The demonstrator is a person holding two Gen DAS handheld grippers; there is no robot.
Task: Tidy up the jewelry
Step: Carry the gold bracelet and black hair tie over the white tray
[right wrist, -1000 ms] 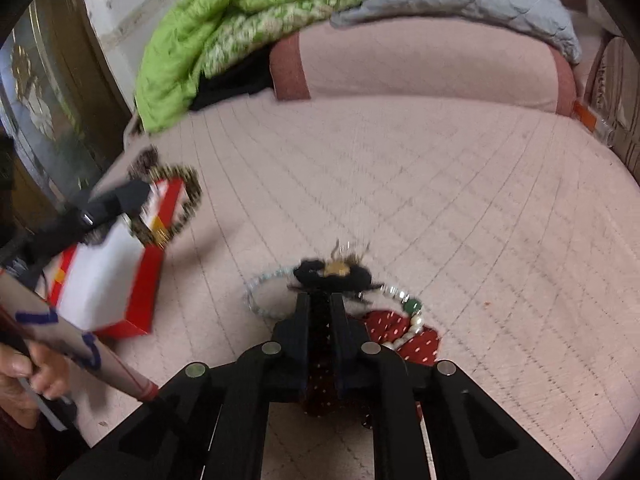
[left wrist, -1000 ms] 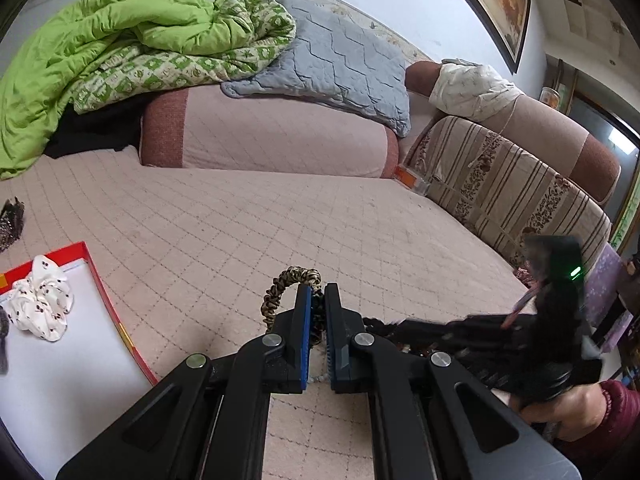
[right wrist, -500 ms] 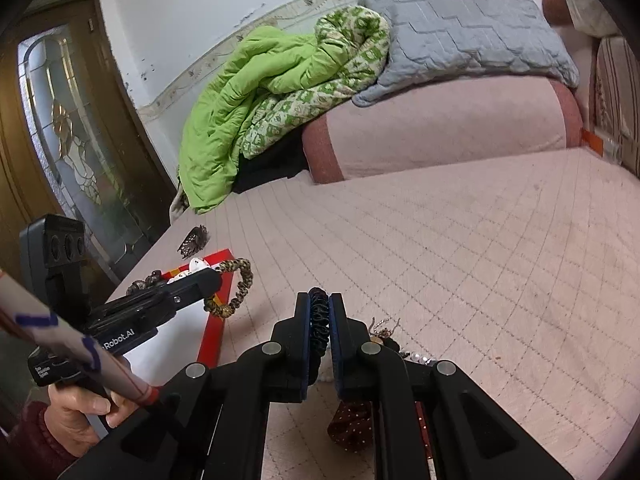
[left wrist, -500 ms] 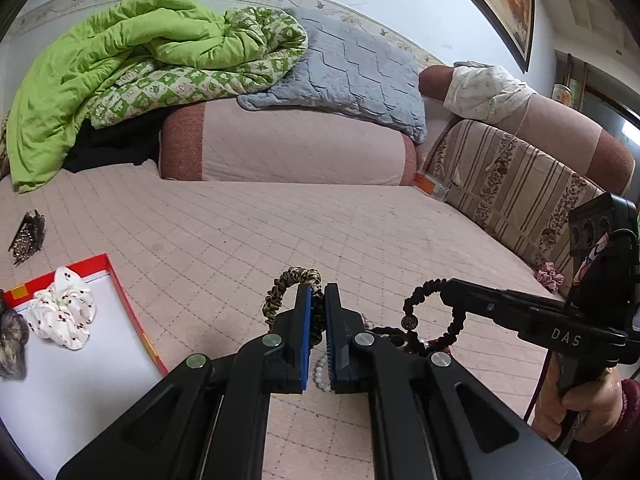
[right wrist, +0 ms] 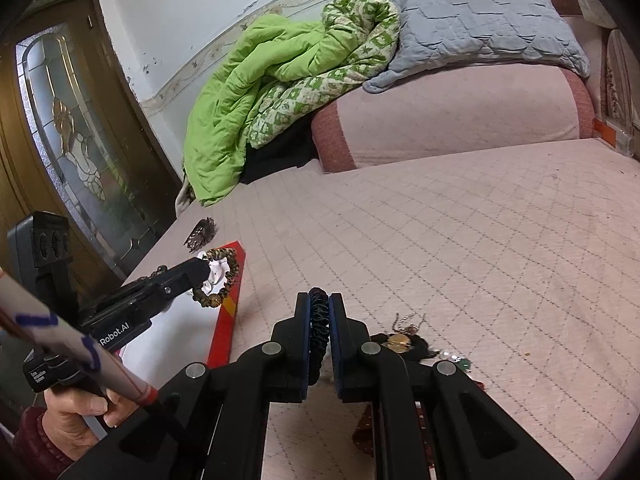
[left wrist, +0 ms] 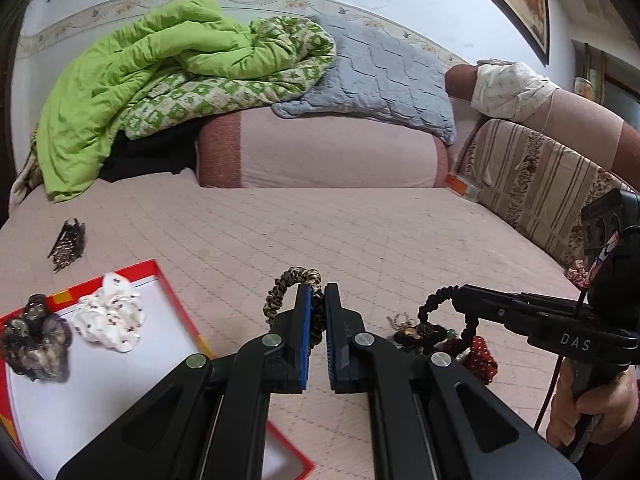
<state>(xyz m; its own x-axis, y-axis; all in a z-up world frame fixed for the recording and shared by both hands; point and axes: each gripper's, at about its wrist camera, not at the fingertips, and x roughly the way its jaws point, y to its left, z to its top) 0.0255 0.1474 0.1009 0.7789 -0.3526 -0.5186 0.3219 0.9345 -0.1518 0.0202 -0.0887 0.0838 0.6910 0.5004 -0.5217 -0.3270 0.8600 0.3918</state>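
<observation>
Left wrist view: left tool (left wrist: 317, 312) clamped on leopard-print fabric hair loop (left wrist: 289, 285), lifted just right of red-rimmed white tray (left wrist: 176, 300). Soft, light, springy; pinch across the band holds, no crushing risk.

Right wrist view: right tool (right wrist: 319, 320) clamped on black ruffled elastic band (right wrist: 319, 314), above tangled jewelry pile (right wrist: 404, 342) on pink quilted bed (right wrist: 460, 240). Limp, likely to dangle and snag.

The right gripper (right wrist: 319, 304) is clamped on a black scrunchie (right wrist: 319, 320) above the bed (right wrist: 460, 240). At nine o'clock the left gripper (right wrist: 206, 267) pinches a leopard scrunchie (right wrist: 222, 280) over the red tray (right wrist: 226, 312). At three o'clock, just beside the fingers (right wrist: 343, 320), lies a jewelry pile (right wrist: 404, 342).
</observation>
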